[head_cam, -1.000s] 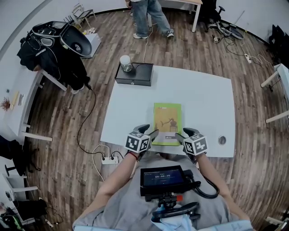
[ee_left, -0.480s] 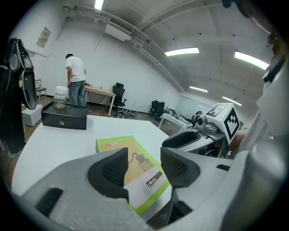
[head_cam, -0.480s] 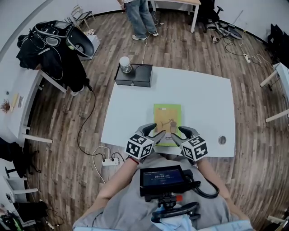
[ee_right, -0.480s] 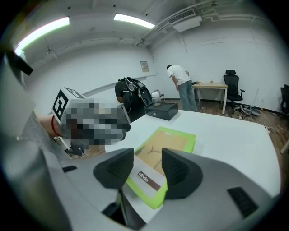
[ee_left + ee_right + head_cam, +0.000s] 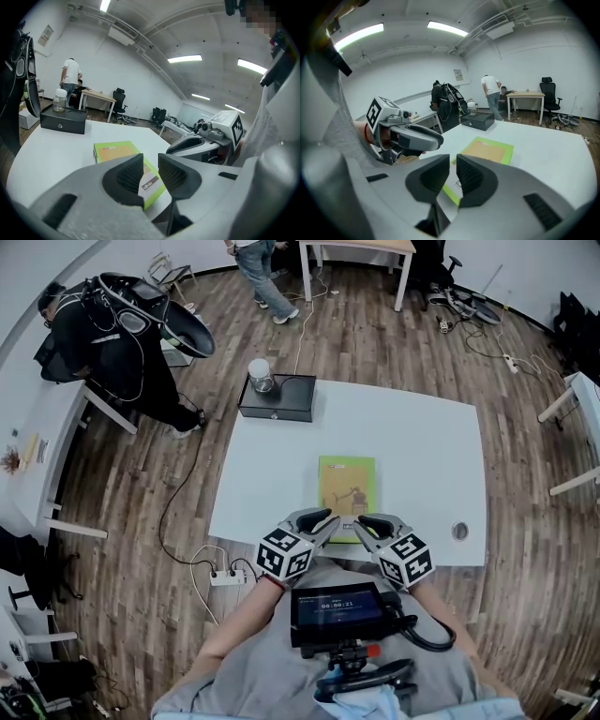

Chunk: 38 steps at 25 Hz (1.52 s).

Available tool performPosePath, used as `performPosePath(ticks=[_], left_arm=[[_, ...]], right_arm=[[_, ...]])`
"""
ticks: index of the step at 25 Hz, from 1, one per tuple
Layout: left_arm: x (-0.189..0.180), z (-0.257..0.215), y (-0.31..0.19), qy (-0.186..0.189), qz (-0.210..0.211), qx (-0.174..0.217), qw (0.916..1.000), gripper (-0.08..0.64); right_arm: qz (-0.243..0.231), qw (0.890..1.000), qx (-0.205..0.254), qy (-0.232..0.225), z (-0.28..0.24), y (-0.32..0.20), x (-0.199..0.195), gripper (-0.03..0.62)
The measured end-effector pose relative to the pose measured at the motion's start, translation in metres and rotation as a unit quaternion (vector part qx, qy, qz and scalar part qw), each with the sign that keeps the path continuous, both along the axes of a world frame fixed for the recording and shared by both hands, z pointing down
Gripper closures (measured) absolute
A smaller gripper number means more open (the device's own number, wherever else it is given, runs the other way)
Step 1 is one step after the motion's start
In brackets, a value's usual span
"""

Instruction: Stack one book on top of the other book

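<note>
One green book lies flat at the centre of the one white table, its lower end near the table's lower edge (whether another lies beneath, I cannot tell). Two claws hover just below it: left gripper and right gripper. Each has jaws just narrowed to a slim gap, pinching nothing. Bare tabletop spreads to the right. One black box sits at the upper left.
</note>
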<state>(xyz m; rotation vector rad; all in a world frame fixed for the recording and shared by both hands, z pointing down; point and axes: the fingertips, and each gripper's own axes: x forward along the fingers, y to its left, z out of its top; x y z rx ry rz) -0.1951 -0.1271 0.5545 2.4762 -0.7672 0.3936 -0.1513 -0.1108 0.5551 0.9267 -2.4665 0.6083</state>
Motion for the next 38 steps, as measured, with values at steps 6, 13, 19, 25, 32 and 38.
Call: performPosePath(ticks=[6, 13, 19, 25, 32, 38], left_arm=[[0.010, -0.001, 0.008, 0.011, 0.012, -0.006, 0.9998, 0.538], [0.019, 0.001, 0.014, 0.014, 0.028, -0.003, 0.9995, 0.541], [0.015, 0.001, 0.017, 0.021, 0.019, -0.008, 0.9996, 0.541], [0.011, 0.007, 0.020, 0.016, 0.015, -0.013, 0.9997, 0.541], [0.006, 0.003, 0.021, 0.017, 0.013, -0.016, 0.9996, 0.541], [0.007, 0.008, 0.022, 0.016, 0.016, -0.023, 0.9995, 0.541]], right_arm=[[-0.011, 1.000, -0.007, -0.016, -0.002, 0.005, -0.004, 0.563], [-0.015, 1.000, -0.003, -0.020, -0.003, 0.010, -0.012, 0.564], [-0.023, 1.000, 0.001, -0.017, -0.005, 0.012, -0.018, 0.565], [-0.032, 0.999, -0.006, -0.013, -0.001, 0.015, -0.023, 0.565], [-0.038, 0.999, -0.005, -0.009, -0.007, 0.016, -0.028, 0.565], [-0.040, 0.999, -0.007, -0.008, -0.003, 0.016, -0.030, 0.565]])
